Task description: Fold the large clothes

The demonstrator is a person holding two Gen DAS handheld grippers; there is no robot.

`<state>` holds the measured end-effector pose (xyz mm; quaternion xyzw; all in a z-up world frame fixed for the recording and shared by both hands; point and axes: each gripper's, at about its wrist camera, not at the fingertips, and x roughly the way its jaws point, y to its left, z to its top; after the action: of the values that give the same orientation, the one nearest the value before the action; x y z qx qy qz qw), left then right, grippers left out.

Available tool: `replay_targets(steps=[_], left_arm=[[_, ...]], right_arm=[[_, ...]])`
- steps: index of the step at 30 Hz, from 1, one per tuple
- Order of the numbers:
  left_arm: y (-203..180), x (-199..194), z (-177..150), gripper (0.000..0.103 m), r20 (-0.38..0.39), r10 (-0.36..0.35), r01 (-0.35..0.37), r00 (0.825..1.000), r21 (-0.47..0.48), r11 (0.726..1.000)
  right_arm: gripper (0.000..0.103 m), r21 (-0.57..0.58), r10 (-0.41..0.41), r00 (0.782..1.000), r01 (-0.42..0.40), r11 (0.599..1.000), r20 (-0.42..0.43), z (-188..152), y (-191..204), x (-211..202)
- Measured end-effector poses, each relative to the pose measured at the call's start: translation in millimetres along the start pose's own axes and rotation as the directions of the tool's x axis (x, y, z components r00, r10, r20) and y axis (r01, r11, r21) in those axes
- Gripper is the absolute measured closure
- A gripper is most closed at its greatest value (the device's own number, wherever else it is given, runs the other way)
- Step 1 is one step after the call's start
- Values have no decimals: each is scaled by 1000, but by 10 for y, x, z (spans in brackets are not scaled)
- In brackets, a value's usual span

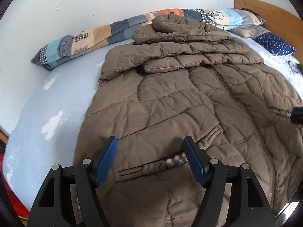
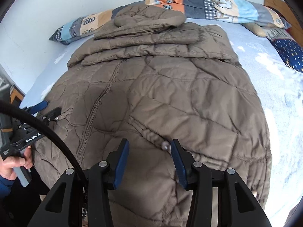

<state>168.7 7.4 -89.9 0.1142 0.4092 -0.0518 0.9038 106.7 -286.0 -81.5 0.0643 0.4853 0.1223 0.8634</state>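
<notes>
A: Since both sleeves (image 1: 170, 51) are already laid across the chest, I'm keeping the left gripper (image 1: 150, 158) and right gripper (image 2: 149, 158) low over the hem end of the brown puffer jacket (image 2: 170, 94), one per side of the zip (image 1: 244, 102). Prob so the bottom can go up in one even fold.

B: Gripping anything?

A: No. Both sets of jaws are spread w/ nothing between them; L wider than R. Pads hover by the pocket flaps, contact w/ fabric I can't confirm.

B: Where's the jacket?

A: Front-up on the bed, hood (image 2: 149, 17) at the far end, near the rolled patchwork quilt (image 1: 79, 43) along the wall (image 1: 94, 0).

B: Surface, room?

A: Pale blue sheet w/ white clouds (image 1: 47, 98), soft, so the padding may slide and spring back. Wooden headboard (image 1: 274, 17) at right, navy dotted pillow (image 1: 274, 44) near it.
</notes>
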Motion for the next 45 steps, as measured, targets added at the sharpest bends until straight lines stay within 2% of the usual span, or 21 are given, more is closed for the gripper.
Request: replay_targets(steps=[11, 35, 38, 40, 45], left_arm=[[39, -107, -53, 32, 11, 17, -17, 1000, 9, 1000], [192, -352, -87, 32, 57, 41, -40, 998, -18, 999], [333, -425, -65, 32, 59, 33, -30, 998, -62, 998], [510, -507, -56, 32, 70, 28, -19, 997, -128, 992], [1072, -706, -118, 32, 90, 63, -32, 994, -313, 949]], right_arm=[[53, 179, -25, 997, 12, 984, 74, -123, -470, -360], [53, 218, -35, 993, 11, 976, 110, -246, -492, -556], [53, 229, -39, 992, 11, 973, 118, -261, -508, -597], [53, 239, -42, 991, 11, 971, 127, -269, -535, -638], [52, 299, -48, 986, -2, 954, 161, -335, -669, -779]])
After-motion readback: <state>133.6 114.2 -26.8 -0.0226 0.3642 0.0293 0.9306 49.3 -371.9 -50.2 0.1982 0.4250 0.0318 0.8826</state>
